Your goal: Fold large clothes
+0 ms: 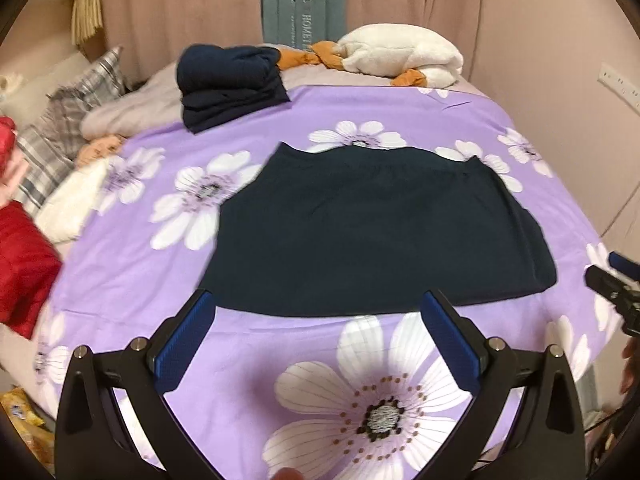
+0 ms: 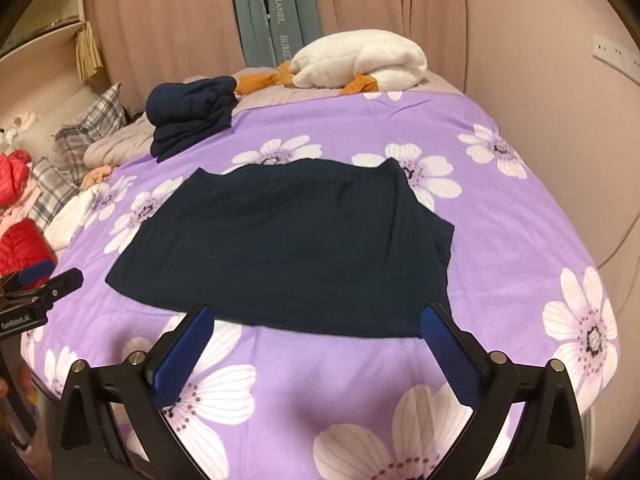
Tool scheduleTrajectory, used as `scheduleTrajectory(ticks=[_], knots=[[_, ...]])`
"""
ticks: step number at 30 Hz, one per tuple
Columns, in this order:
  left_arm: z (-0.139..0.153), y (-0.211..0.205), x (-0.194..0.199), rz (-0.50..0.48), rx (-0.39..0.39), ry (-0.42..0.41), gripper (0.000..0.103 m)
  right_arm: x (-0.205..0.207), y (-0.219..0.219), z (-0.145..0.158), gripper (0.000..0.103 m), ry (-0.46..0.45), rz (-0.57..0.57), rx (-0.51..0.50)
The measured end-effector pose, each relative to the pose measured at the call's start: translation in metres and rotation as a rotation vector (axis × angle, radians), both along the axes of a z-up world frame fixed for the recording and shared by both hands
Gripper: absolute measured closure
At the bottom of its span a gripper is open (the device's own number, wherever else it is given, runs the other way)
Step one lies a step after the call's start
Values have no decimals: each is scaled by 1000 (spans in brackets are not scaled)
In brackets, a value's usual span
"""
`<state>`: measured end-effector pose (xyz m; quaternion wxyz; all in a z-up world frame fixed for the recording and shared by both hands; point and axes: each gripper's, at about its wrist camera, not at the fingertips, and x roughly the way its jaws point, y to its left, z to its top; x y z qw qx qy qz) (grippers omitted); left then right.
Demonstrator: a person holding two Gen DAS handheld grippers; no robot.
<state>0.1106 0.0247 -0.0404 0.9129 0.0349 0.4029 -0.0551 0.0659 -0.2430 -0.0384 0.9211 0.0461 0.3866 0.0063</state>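
I am holding both the left gripper (image 1: 316,308) and right gripper (image 2: 316,322) wide, empty, before the dark garment (image 1: 372,232); uneven pinching risks skewing its fold.

Pinkish curtains (image 1: 168,0) behind a bed with purple floral cover (image 1: 120,272).

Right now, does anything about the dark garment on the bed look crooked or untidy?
Mostly it lies flat. The dark garment has one untidy spot: at its right side a lower layer sticks out past the top layer, so that edge is uneven. Both grippers, left and right, are open and hold nothing.
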Motion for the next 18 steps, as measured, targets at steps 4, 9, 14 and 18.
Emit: scheduleTrajectory(ticks=[4, 9, 14, 18], knots=[[9, -5, -6, 26, 78, -15, 0, -2, 6, 8, 1, 7, -17, -42], [22, -5, -11, 37, 52, 9, 0, -9, 11, 25, 1, -11, 10, -28], [42, -6, -16, 48, 15, -2, 0, -21, 19, 49, 1, -63, 30, -55], [53, -8, -24, 26, -9, -28, 0, -26, 22, 54, 1, -79, 31, -42]])
